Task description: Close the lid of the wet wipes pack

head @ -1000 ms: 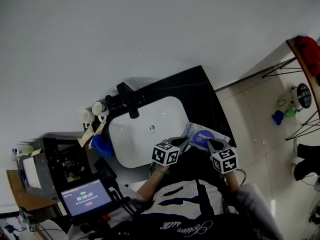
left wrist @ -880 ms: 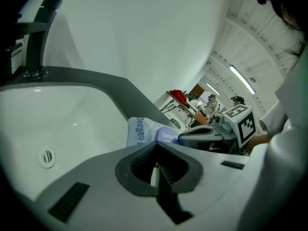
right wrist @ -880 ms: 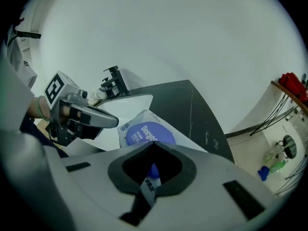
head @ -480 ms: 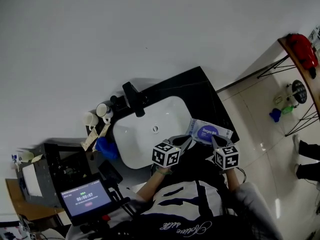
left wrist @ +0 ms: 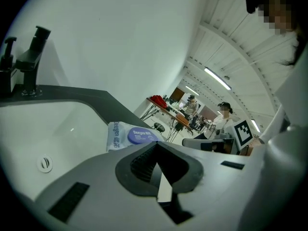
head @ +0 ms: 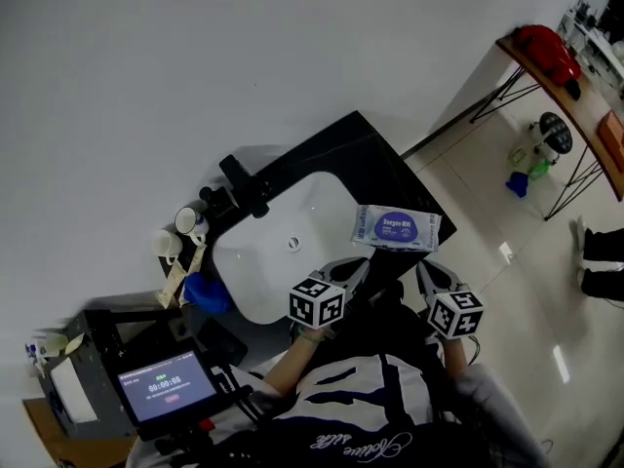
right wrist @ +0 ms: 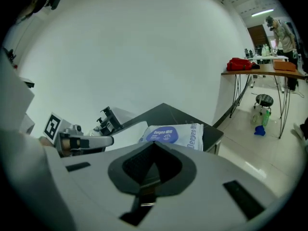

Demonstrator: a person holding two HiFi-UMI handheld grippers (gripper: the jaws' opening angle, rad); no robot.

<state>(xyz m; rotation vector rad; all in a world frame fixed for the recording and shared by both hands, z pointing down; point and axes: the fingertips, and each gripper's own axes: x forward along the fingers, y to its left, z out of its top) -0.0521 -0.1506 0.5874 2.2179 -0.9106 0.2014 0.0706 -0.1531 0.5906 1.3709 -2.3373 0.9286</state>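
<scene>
Both claws have drawn back from the wet wipes pack [head: 396, 228], which a moment ago they were right up against. It now lies free on the black bench [head: 375, 164], just beside the right edge of the white sink [head: 261, 283]. Its purple lid [head: 395, 224] lies flat on top of the pack. The left claw [head: 363, 266] is near the pack's left end but not touching it, its jaws together with nothing between them. The right claw [head: 425, 271] sits near the pack's other end, also closed and empty. Further off, a black tap [head: 244, 185] stands behind the sink. Two cups [head: 190, 220] and a blue cloth [head: 203, 291] sit at its left side.
</scene>
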